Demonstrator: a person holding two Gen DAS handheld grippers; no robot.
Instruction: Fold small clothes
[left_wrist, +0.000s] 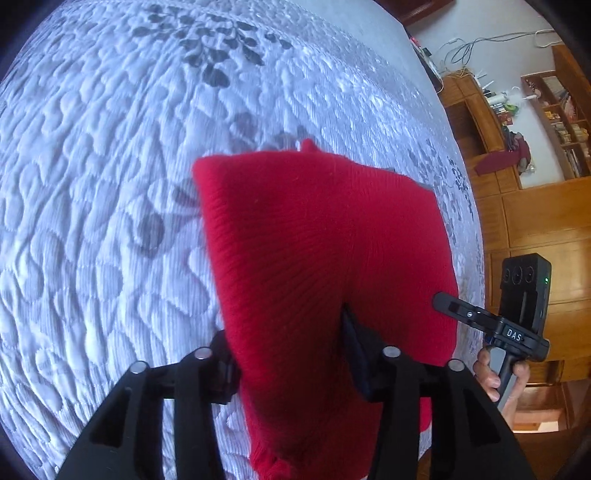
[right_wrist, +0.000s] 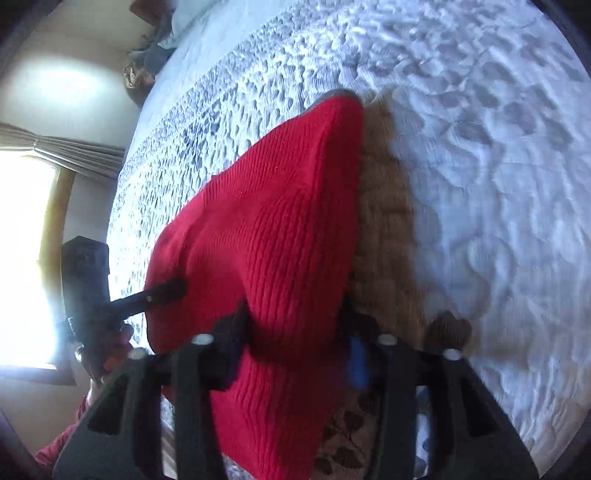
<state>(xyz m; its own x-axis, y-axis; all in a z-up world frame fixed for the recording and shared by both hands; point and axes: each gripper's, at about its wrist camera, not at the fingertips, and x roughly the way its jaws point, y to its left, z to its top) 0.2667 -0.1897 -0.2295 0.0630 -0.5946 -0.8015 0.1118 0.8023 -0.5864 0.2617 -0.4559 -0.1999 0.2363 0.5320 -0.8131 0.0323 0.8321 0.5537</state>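
- Knitwear: a small red knitted garment (left_wrist: 325, 251) hangs lifted above the bed (left_wrist: 110, 184), no finished fold visible yet.
- Left gripper (left_wrist: 291, 354) and right gripper (right_wrist: 291, 343): fingers clenched on its near edge.
- Folding and laying flat look still ahead.

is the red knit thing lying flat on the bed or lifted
Lifted. The red knit garment hangs pinched by the left gripper and right gripper, draping toward the quilted bedspread. Folded or not: cannot tell.

We see open quilted bed (left_wrist: 110, 184) to the far edge; only the red knit garment (left_wrist: 314, 240) blocks the near edge.
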